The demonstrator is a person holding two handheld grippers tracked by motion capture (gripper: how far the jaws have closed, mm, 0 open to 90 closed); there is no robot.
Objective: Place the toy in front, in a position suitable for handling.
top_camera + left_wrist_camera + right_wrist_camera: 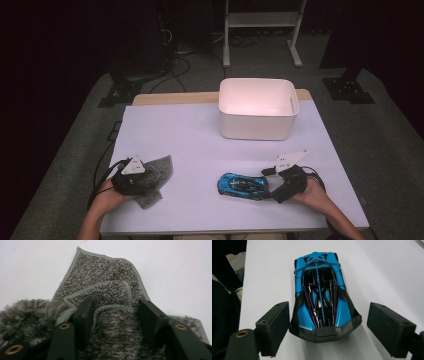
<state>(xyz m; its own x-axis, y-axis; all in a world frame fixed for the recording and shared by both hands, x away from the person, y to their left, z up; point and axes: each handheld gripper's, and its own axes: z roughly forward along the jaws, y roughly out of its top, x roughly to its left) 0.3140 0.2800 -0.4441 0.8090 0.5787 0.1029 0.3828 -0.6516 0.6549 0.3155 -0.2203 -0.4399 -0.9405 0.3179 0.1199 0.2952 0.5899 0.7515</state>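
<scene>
— What did the left gripper (113,315) have at the near edge of the table?

— A grey terry cloth (105,280), rumpled and partly folded over itself. In the left gripper view the jaws sat on either side of a raised fold, with pile bunched between them; whether the pads pressed the cloth or only straddled it, I could not tell. From the high view the left gripper (134,176) lay on top of the cloth (162,167) at the table's near-left corner, and the cloth's corners stuck out past it.

— And the right one?

— The right gripper (328,325) stood wide open. A blue and black toy car (322,297) lay between its jaws, tail end nearest the camera, with a gap on the right side and the left pad just beside the body — no squeeze visible. In the high view the car (242,186) sat flat on the white table (200,135), just to the left of the right gripper (280,185).

— Anything farther back?

— A white bin (258,107) stood at the far edge, right of centre, well apart from both the car and the cloth.
</scene>
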